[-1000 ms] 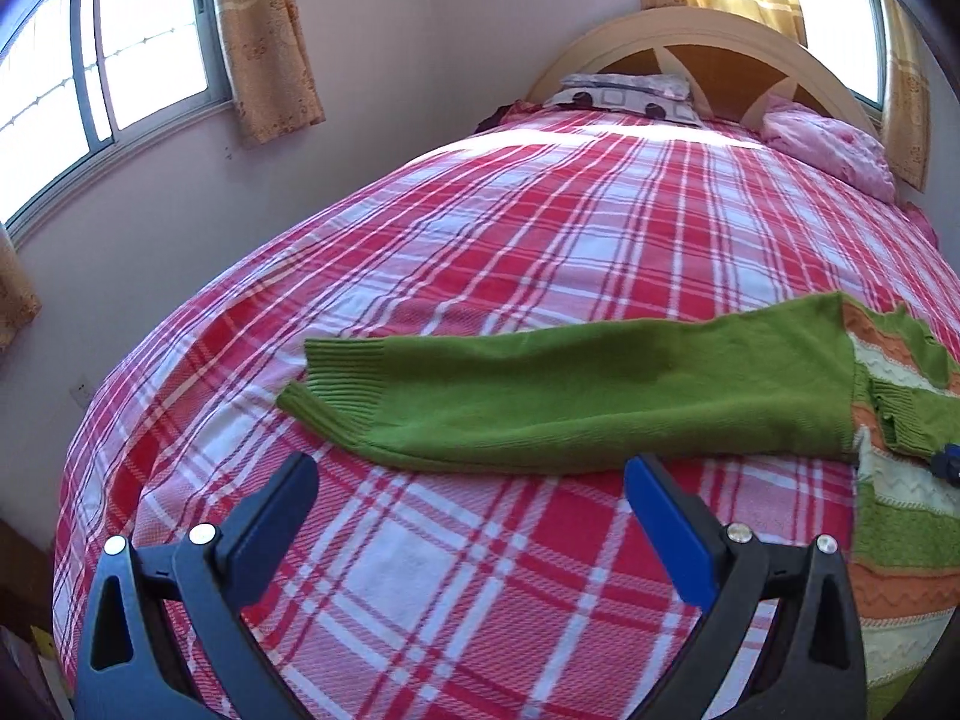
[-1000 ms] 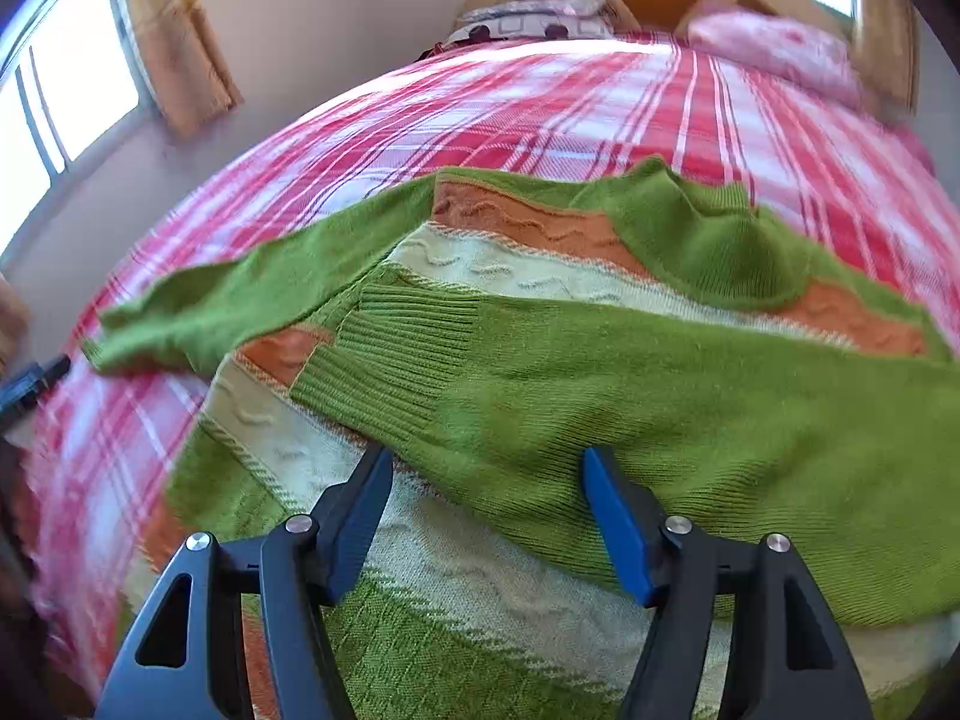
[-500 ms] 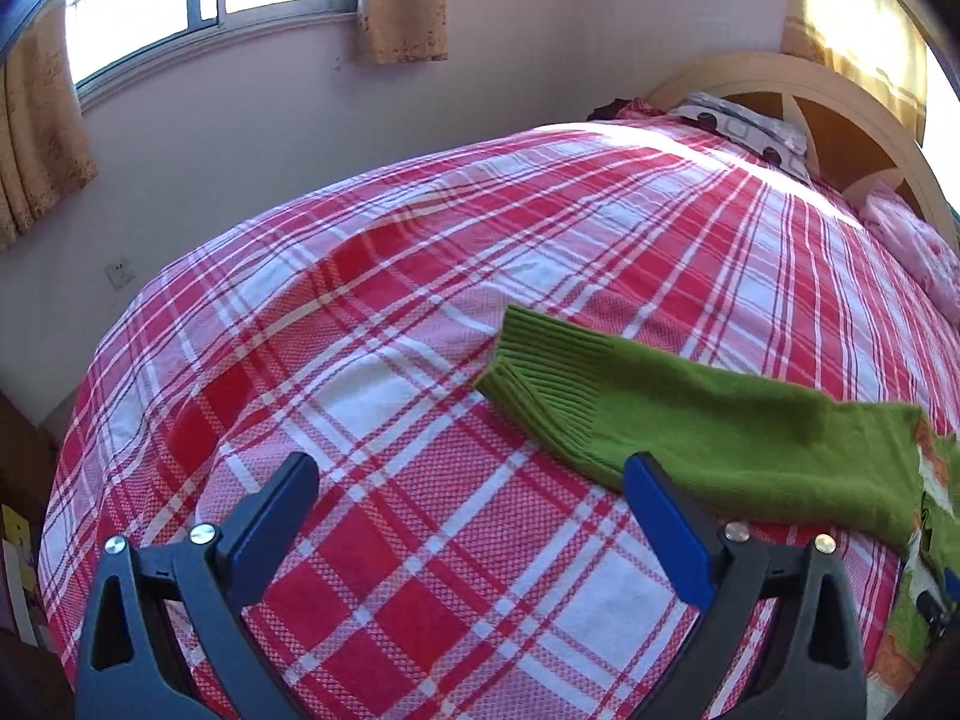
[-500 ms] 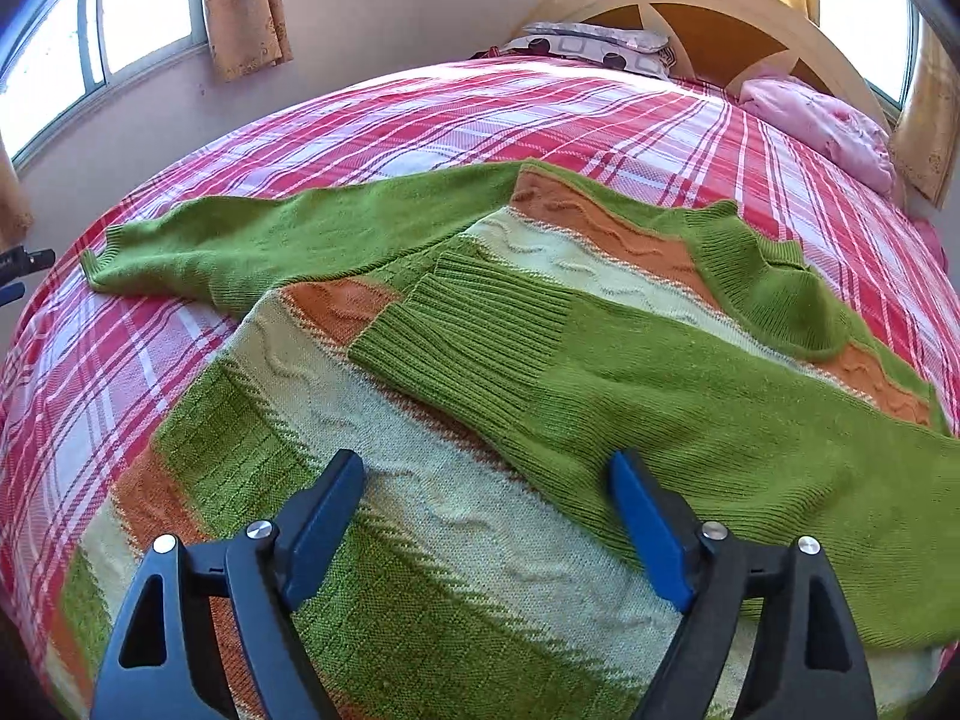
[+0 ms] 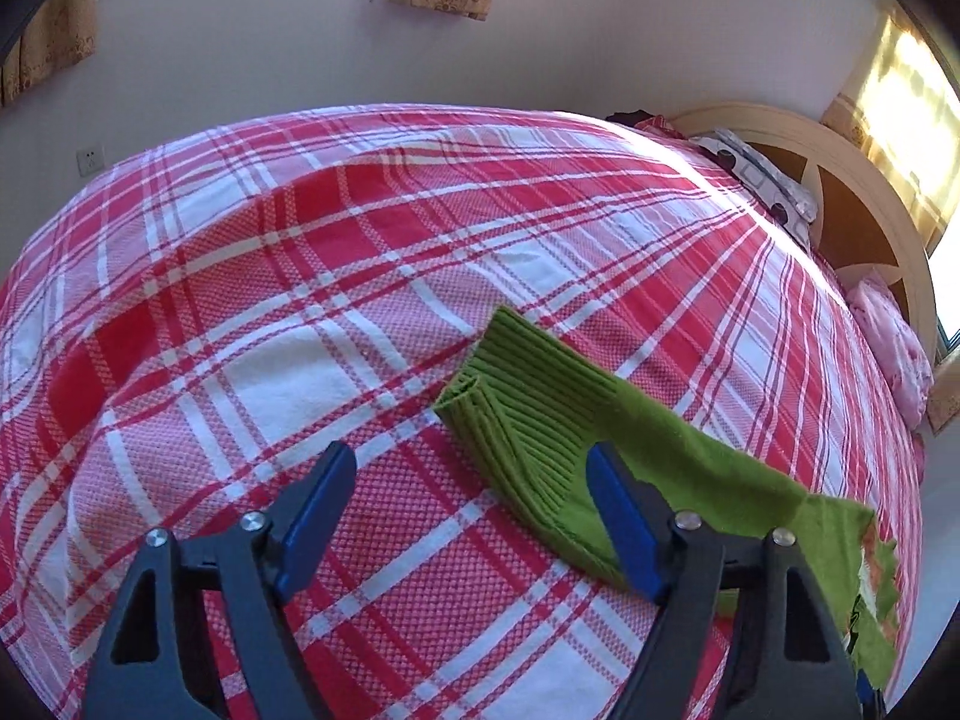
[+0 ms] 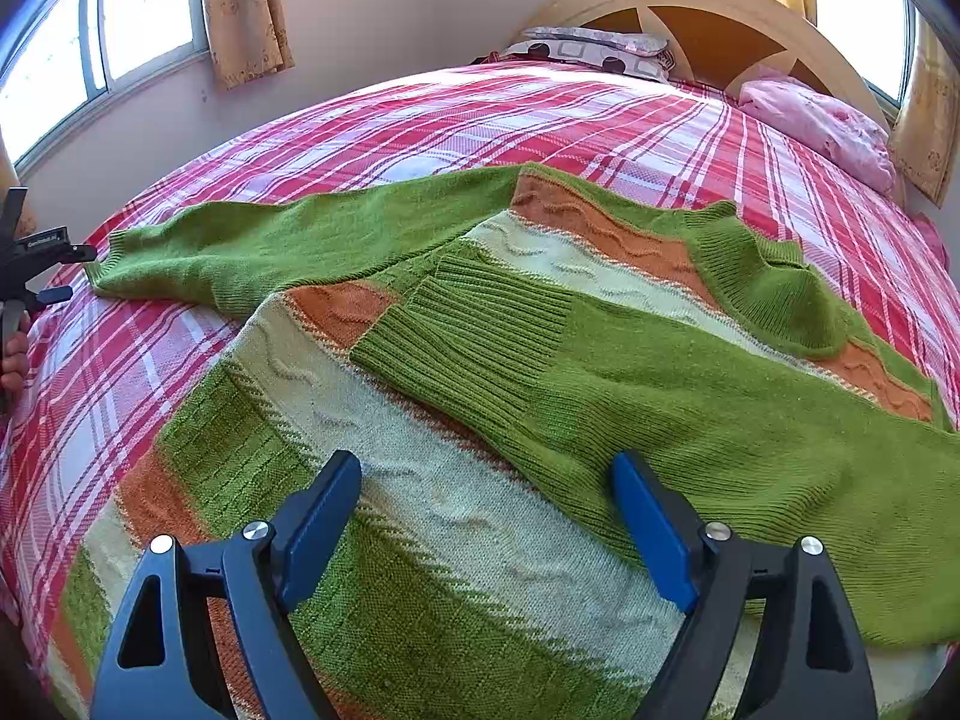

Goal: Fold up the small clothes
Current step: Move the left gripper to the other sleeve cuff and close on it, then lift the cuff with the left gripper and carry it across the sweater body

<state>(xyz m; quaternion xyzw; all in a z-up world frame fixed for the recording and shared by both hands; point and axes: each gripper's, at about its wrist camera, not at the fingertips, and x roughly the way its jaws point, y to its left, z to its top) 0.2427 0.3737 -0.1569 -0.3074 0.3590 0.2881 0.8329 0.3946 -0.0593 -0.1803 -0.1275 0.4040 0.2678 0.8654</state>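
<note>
A green knit sweater [image 6: 432, 516] with orange and cream bands lies flat on the bed. One sleeve [image 6: 660, 396] is folded across its body. The other sleeve [image 6: 270, 246] stretches out to the left, ending in a ribbed cuff [image 5: 510, 414]. My left gripper [image 5: 471, 456] hangs just over that cuff with its jaws closing. The cuff lies between them near the right finger, and the pads do not press on it. My right gripper [image 6: 486, 468] stands open over the sweater's body, beside the folded sleeve, holding nothing.
A red and white plaid bedcover [image 5: 240, 300] is spread under everything. The wooden headboard [image 6: 708, 18], a patterned pillow [image 6: 588, 48] and a pink pillow [image 6: 816, 120] are at the far end. Walls with curtained windows lie beyond the bed's left side.
The left gripper swung along the stretched sleeve to its cuff, came closer and narrowed its jaws. The right gripper's jaws widened and it drew back a little over the sweater.
</note>
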